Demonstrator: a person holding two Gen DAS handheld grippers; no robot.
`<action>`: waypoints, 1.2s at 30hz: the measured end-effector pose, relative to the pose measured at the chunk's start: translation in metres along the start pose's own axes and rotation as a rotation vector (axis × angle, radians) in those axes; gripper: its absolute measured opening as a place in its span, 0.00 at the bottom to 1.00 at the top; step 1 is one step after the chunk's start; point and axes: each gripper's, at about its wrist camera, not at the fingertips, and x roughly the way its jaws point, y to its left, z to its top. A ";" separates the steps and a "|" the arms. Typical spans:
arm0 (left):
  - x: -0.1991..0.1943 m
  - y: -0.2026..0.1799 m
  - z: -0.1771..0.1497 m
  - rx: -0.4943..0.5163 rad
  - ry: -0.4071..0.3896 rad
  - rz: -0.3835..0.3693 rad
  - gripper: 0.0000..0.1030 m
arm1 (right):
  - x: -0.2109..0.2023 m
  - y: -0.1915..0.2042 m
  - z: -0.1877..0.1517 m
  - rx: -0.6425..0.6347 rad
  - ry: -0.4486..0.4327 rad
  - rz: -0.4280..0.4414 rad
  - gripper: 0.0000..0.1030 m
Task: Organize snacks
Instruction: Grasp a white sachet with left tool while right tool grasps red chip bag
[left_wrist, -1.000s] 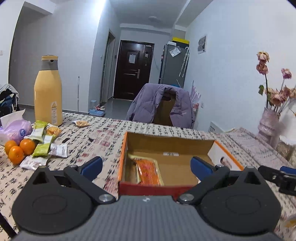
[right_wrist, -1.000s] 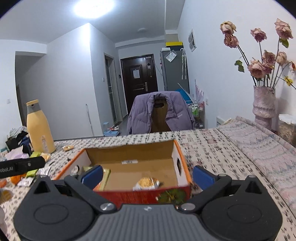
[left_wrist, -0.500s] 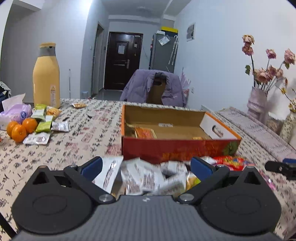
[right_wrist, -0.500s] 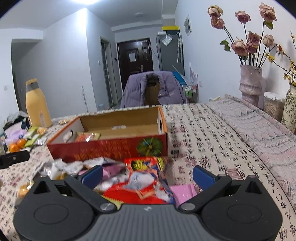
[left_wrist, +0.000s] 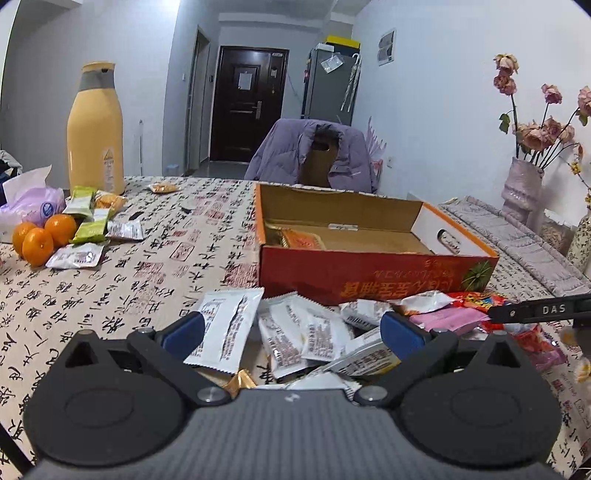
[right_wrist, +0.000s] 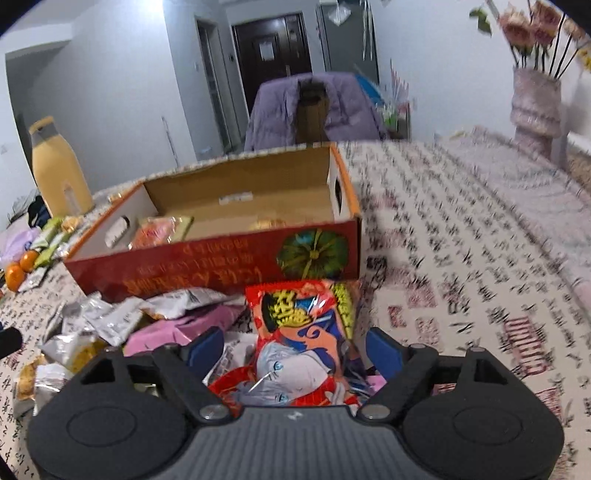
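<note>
A red cardboard box (left_wrist: 369, 284) with an orange rim stands open on the patterned tablecloth, with a few snacks inside. A pile of loose snacks lies in front of it. My left gripper (left_wrist: 291, 332) hangs open just over several white packets (left_wrist: 295, 332) in that pile. My right gripper (right_wrist: 295, 349) is low over the right side of the pile, its jaws closing. A red printed snack bag (right_wrist: 303, 325) lies between them, and the blue pads (right_wrist: 384, 350) stand just clear of its edges. The same box (right_wrist: 207, 273) sits right behind the bag.
At the far left are a tall yellow bottle (left_wrist: 95, 129), oranges (left_wrist: 40, 236), green and white packets (left_wrist: 92, 225) and a tissue pack (left_wrist: 33, 203). A vase of dried flowers (left_wrist: 522, 188) stands at the right. A chair with a purple jacket (left_wrist: 314, 155) is behind the table.
Both grippers have come down from over the box to the snack pile in front of it. The right gripper's jaws have narrowed around the red bag.
</note>
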 end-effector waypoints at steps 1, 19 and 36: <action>0.001 0.002 0.000 -0.002 0.003 0.002 1.00 | 0.004 0.001 -0.001 -0.003 0.008 0.001 0.80; 0.026 0.043 0.011 -0.069 0.083 0.072 1.00 | -0.025 0.003 -0.009 -0.051 -0.094 -0.017 0.50; 0.089 0.074 0.013 -0.089 0.239 0.042 0.95 | -0.047 -0.022 0.017 0.028 -0.255 -0.122 0.50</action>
